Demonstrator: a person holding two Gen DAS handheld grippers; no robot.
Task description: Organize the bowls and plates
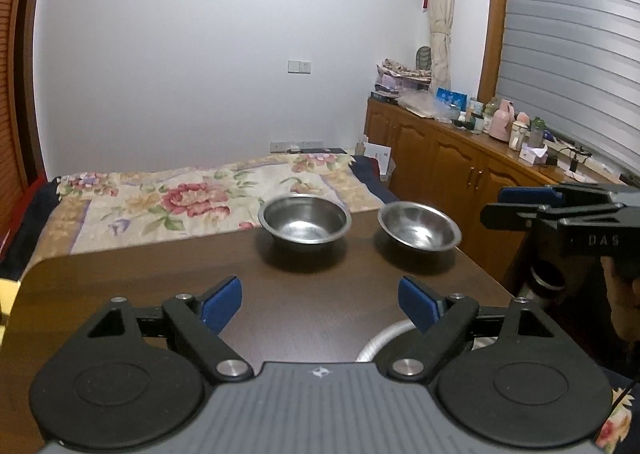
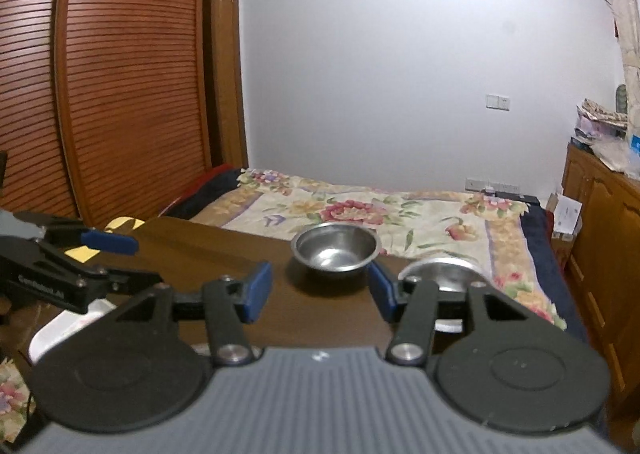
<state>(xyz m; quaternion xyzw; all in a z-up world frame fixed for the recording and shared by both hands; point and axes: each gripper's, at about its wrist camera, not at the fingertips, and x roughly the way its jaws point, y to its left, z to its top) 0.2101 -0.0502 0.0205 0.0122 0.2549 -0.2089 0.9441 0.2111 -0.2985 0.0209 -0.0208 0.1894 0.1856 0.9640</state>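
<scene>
1. Looking at your two tools first: your left gripper [image 1: 320, 304] has its blue pads wide apart with nothing between them, only bare brown wooden table [image 1: 120, 294]. Your right gripper [image 2: 320, 288] also has its pads apart and holds nothing.
2. Two shiny round metal bowls sit in the middle of the left wrist picture: the left metal bowl [image 1: 305, 223] and the right metal bowl [image 1: 419, 225]. They are near each other but not touching.
3. Both bowls stand close to the far table edge, and the right one is also near the right edge. If you bump it, it could slide off and fall to the floor.
4. Metal is slippery. If you pinch only the thin rim, the bowl could tip or pop out.
5. A white plate [image 1: 380, 338] lies low in that picture, partly hidden under your left gripper. You could knock it when you reach out.
6. Your grippers are close together, so they could bang into each other.
</scene>
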